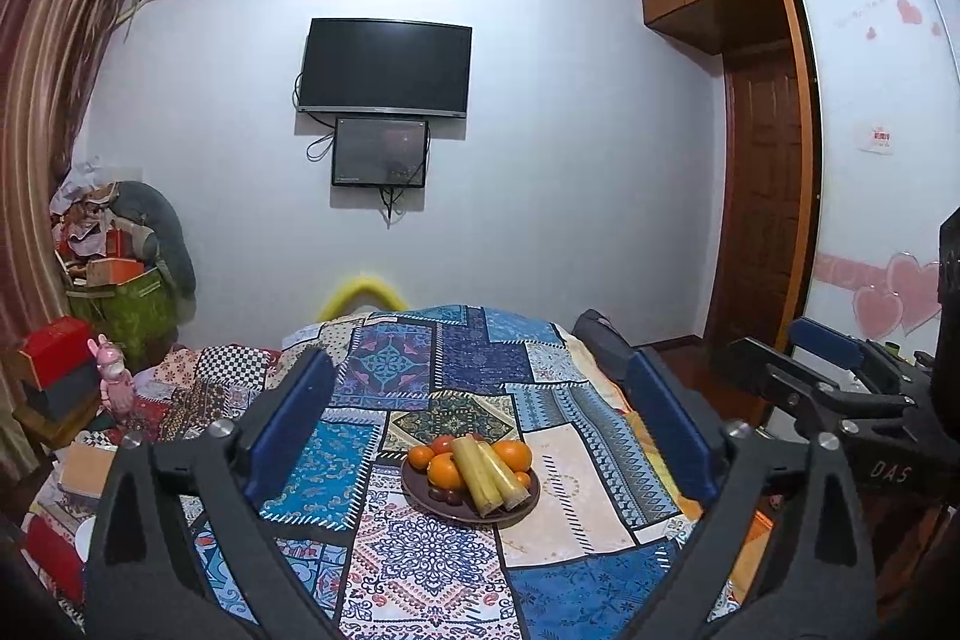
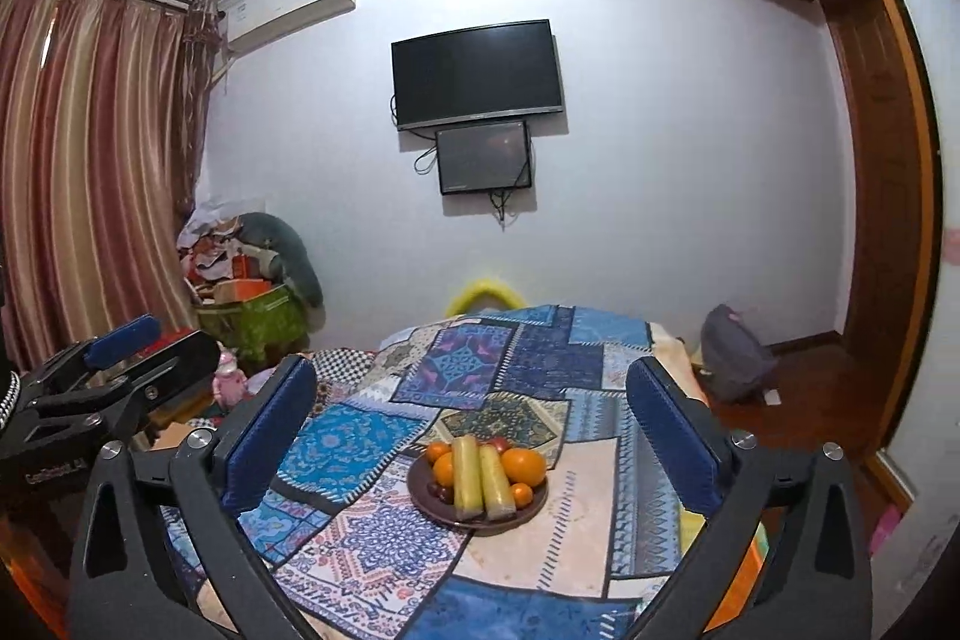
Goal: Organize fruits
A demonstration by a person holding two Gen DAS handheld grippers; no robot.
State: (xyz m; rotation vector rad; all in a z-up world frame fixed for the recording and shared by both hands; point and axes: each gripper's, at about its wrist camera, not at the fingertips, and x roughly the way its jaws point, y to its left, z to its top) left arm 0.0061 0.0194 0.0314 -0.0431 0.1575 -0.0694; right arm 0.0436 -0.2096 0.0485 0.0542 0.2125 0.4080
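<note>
- Two hand-held black grippers with blue finger pads, left gripper [image 1: 480, 436] and right gripper [image 2: 474, 436], both spread wide and gripping nothing, raised above and short of the fruit.
- All visible fruit gathered on one round dark brown plate [image 1: 420, 497] resting on a patchwork cloth of blue, white and cream panels [image 1: 576, 496] spread over a raised surface.
- On that plate: two pale yellow-green cut stalks, possibly sugarcane [image 1: 486, 472], lying side by side down the middle; round oranges [image 1: 445, 471] to either side; something red, perhaps a tomato or apple [image 1: 444, 443], at the far rim; small dark fruits [image 2: 441, 491] at the near left rim.
- No loose fruit seen on the cloth; no second dish or basket in view.
- Fits equally a plate waiting to be sorted out and a plate already filled and tidied, so no single move called for here.
- For any pick from the pile: approach from above, square to the piece, fingers well clear of neighbours.
- For the stalks: grasp across the width near the middle, lift level, avoid nudging the oranges, which look likely to roll.
- For the oranges: centre between the pads, close gently, lift straight up.
- For the small dark fruits: hard to judge, tucked against the rim.
</note>
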